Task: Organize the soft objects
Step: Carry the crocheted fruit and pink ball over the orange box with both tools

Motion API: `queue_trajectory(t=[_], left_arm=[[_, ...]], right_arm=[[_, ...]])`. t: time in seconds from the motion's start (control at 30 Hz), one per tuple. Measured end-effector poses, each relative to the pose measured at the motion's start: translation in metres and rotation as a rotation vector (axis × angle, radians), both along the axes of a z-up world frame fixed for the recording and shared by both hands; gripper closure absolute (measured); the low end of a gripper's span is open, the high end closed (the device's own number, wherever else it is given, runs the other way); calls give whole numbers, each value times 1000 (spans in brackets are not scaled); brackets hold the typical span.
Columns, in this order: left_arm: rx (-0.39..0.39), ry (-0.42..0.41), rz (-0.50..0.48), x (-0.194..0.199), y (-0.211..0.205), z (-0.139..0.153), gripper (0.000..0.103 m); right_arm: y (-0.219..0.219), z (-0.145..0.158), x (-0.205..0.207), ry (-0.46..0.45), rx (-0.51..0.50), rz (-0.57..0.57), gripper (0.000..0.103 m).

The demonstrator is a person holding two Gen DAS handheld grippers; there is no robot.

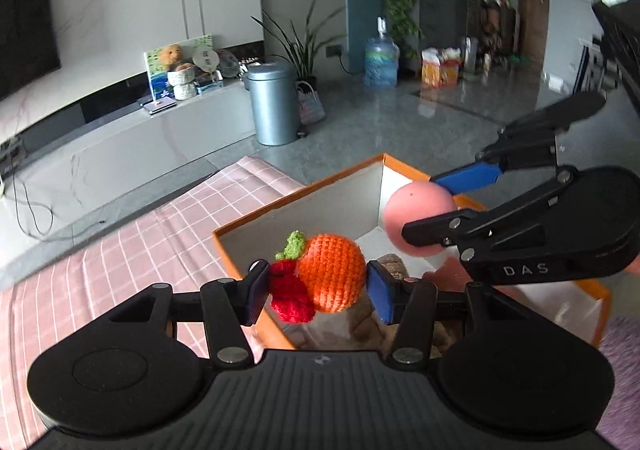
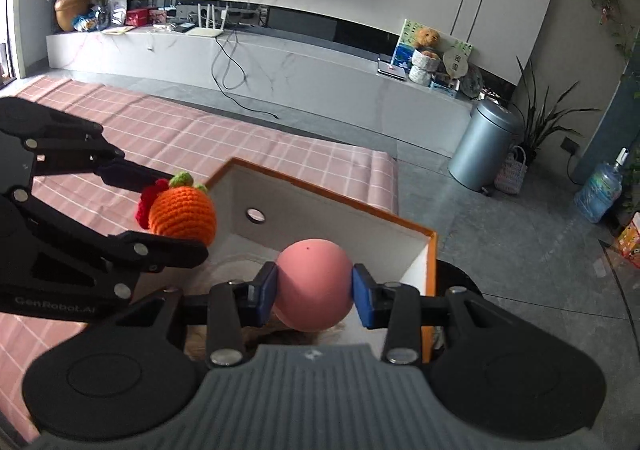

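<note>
My left gripper is shut on a crocheted orange-and-red fruit toy and holds it over the near left edge of an orange-rimmed white box. The toy also shows in the right wrist view. My right gripper is shut on a pink ball above the inside of the box. The ball also shows in the left wrist view, held by the right gripper. A brown furry toy lies in the box, partly hidden.
The box stands on a table with a pink checked cloth. Beyond the table are grey floor, a grey bin, a long low TV cabinet with cables, potted plants and a water bottle.
</note>
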State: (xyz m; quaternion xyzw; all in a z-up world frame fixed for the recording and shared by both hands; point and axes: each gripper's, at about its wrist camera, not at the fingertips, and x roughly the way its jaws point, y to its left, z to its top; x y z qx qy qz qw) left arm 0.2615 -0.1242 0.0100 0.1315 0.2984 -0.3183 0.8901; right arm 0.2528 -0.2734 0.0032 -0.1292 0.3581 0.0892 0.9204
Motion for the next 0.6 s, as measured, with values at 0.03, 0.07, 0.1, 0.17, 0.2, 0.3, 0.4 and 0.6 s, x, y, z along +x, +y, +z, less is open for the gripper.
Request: queue_trajectory(t=[0.03, 0.07, 0.1, 0.17, 0.2, 0.3, 0.4, 0.6], left_arm=[[19, -4, -8, 3, -5, -3, 44], [32, -9, -14, 6, -9, -6, 44], [40, -9, -23, 8, -13, -9, 44], [51, -4, -43, 10, -17, -16, 44], [61, -2, -51, 13, -21, -19, 44], [110, -16, -63, 16, -31, -28, 43], [151, -17, -72, 17, -38, -39, 43], [199, -4, -77, 21, -43, -54, 43]], right_arm=[[-2, -4, 4, 4, -9, -4, 63], [-5, -8, 8, 9, -13, -8, 63], [-6, -12, 10, 17, -13, -9, 63], [-8, -20, 17, 30, -18, -12, 63], [-8, -24, 19, 33, -28, -13, 63], [-10, -34, 26, 46, -40, -11, 62], [-11, -44, 30, 61, -35, -11, 61], [-12, -56, 33, 68, -42, -8, 58]])
